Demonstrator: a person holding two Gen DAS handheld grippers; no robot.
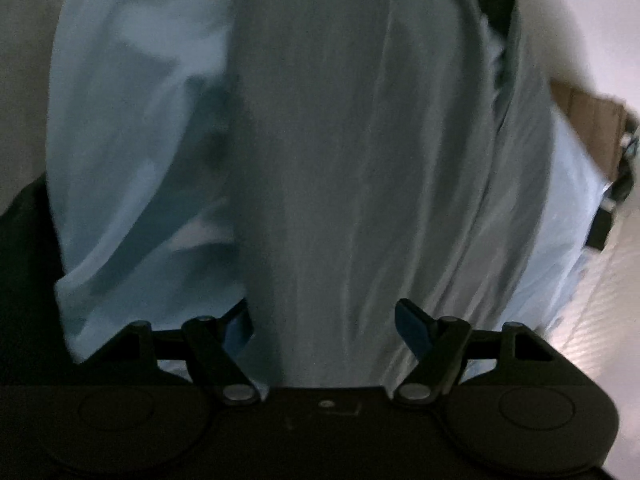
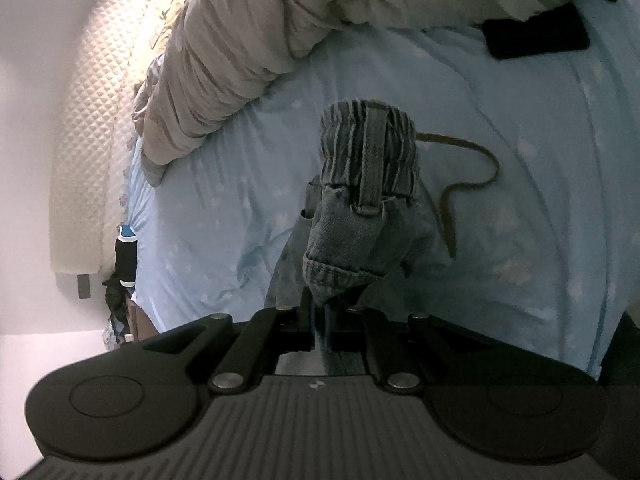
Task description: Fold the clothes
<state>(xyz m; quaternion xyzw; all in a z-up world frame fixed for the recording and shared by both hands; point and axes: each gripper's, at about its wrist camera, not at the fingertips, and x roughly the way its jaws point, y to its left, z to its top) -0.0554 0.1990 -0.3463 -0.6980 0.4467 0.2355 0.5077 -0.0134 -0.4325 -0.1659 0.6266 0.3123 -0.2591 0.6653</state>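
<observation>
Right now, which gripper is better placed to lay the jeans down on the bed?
Right. The right gripper is shut on the jeans above the blue sheet; the left gripper is open, fabric between its fingers.

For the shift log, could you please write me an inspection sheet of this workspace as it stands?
Surface: bed with a light blue star-print sheet, creased.
Job's things: denim garment, its elastic waistband and belt loop bunched up above the right tongs; grey-blue cloth fills the left view.
Clutter: beige quilted duvet heaped at the far edge; flat black object on the sheet; brown strap snaking beside the denim.
Grippers: right tongs shut on the denim; left tongs open, cloth draped between them.
Cables: nothing seen.
Surroundings: white quilted headboard; cardboard box.
</observation>
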